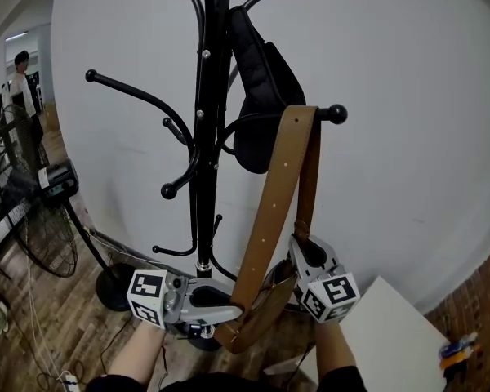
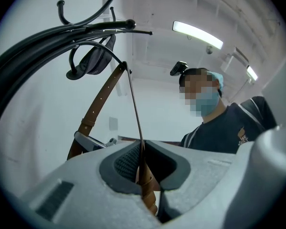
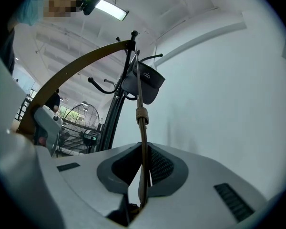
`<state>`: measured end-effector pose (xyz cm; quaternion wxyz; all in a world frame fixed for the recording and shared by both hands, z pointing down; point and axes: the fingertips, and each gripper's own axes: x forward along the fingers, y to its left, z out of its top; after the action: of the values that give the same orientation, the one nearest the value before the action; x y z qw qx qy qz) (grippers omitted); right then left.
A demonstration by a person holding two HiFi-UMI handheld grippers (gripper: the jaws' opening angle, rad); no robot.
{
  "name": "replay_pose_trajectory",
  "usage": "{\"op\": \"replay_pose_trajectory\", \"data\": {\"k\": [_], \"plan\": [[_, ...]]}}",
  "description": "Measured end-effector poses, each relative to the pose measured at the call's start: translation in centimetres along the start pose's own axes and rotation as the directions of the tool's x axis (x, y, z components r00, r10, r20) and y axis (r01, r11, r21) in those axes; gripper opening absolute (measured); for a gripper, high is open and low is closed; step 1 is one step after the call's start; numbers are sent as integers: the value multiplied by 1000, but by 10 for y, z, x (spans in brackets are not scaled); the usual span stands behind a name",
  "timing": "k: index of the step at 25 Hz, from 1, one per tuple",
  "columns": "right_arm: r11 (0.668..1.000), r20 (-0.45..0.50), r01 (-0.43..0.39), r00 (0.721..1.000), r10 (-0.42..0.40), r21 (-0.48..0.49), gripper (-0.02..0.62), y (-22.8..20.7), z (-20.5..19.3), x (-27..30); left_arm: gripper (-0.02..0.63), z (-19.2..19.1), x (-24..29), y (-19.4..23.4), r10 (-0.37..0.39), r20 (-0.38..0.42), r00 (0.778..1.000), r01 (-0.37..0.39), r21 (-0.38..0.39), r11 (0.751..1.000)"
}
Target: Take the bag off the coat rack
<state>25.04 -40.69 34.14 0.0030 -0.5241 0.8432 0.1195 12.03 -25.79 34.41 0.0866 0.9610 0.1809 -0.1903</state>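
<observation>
White wall (image 1: 392, 72): the backdrop to the whole scene. Black coat rack (image 1: 202, 137): seen upright in front of the wall, with curved arms that end in ball tips. Floor fan (image 1: 41, 227): placed at the left of the head view, well apart from both grippers. Black cap (image 1: 261, 88): hung on the upper right of the rack, above the strap.

Brown bag strap (image 1: 273, 202): looped over the ball-tipped hook (image 1: 336, 113) on the right side of the rack, so the bag is not yet taken off. Two runs of the strap are seen hanging down from the hook, and they meet low in the head view between the two grippers. The body of the bag cannot be made out.

Left gripper (image 1: 229, 309): held low, just right of the rack's foot. In the left gripper view its jaws (image 2: 142, 168) are drawn narrow and clamped on the left run of the strap (image 2: 133, 109), which is seen edge-on.

Right gripper (image 1: 300, 247): held just beside the left one and slightly higher. Its jaws (image 3: 144, 171) are likewise nearly together and pressed on the right run of the strap (image 3: 142, 116).
</observation>
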Motion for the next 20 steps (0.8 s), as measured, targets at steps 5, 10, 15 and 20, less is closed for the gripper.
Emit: {"op": "replay_pose_trajectory", "data": {"k": [5,10,15,20], "plan": [[1000,-2,13,1000,-13,8,29,4,0,-2,23,1,-2,4,62,3,998,-62,32,998],[999,-11,47,999,-46,11,28,1,0,-9,20,0,-3,10,157,2,988,-156,97,983],[997,-27,77,997,-76,25,28,2,4,-14,20,4,-7,11,207,22,978,-208,139,968],[993,-42,95,995,-92,69,26,5,5,-18,20,8,-11,5,196,27,980,-198,150,969]]}}
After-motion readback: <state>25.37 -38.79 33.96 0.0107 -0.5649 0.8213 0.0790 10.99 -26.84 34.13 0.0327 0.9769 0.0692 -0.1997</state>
